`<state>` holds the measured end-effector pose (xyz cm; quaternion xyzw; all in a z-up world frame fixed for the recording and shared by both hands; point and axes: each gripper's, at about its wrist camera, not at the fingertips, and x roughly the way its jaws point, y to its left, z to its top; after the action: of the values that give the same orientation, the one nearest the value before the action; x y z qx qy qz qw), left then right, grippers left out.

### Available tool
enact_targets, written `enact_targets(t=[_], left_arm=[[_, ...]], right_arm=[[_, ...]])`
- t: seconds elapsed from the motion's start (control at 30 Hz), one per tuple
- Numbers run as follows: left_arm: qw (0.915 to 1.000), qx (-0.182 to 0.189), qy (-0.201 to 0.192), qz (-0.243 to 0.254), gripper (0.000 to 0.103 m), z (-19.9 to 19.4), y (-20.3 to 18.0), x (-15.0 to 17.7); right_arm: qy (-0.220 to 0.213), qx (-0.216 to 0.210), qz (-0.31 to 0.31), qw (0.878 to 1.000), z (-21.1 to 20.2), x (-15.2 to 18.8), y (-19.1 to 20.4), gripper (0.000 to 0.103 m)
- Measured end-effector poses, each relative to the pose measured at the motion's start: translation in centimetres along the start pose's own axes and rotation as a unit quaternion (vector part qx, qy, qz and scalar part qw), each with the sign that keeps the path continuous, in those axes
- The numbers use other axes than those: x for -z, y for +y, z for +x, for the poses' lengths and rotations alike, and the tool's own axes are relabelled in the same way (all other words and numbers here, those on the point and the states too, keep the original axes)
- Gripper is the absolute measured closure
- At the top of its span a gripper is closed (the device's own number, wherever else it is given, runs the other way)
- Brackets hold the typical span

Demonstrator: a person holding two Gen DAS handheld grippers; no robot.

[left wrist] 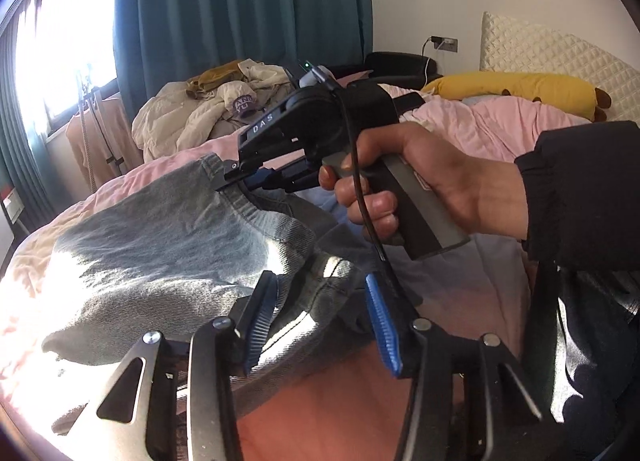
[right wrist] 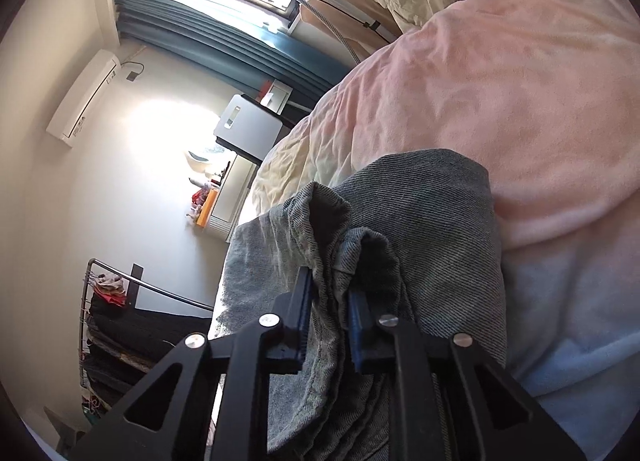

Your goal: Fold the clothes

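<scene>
Two tools, right tool (right wrist: 326, 293) clamping grey twill jeans (left wrist: 168, 245); left tool (left wrist: 320, 321) spread, ribbed blue pads

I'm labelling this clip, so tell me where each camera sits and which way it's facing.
Left wrist: on the left gripper, fingers apart, looking across the grey denim jeans on the pink bed cover toward the teal curtain; the person's right hand holding the right gripper shows.
Right wrist: on the right gripper, rolled sideways, fingers clamping the jeans, facing the window wall.
Shared: jeans, bed cover, curtain.
</scene>
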<state>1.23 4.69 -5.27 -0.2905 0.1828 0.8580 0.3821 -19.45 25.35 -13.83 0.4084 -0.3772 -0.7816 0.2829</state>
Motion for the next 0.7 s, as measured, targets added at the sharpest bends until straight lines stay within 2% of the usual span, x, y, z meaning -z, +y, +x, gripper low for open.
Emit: enact_targets(t=[0.23,0.47,0.53,0.6,0.7], left_arm=[[0.9996,-0.027,-0.005,0.006,0.056,0.1,0.2,0.1],[0.9989,-0.044,0.008,-0.014,0.057,2.0,0.3,0.2],[0.9985,-0.050,-0.003,-0.023,0.065,2.0,0.2,0.2],[0.9977,-0.059,-0.014,-0.029,0.078,1.8,0.2,0.2],[0.9961,-0.066,-0.044,-0.038,0.083,0.9,0.0,-0.3]], right_arm=[[-0.012,-0.005,-0.003,1.000,-1.2,0.2,0.8,0.093],[-0.029,-0.012,-0.007,0.999,-2.1,-0.1,1.6,0.093],[-0.032,-0.013,-0.007,0.999,-2.3,-0.3,1.7,0.094],[-0.037,-0.013,-0.009,0.999,-2.6,-0.5,2.0,0.094],[-0.046,-0.013,-0.009,0.999,-3.2,-0.8,2.3,0.095]])
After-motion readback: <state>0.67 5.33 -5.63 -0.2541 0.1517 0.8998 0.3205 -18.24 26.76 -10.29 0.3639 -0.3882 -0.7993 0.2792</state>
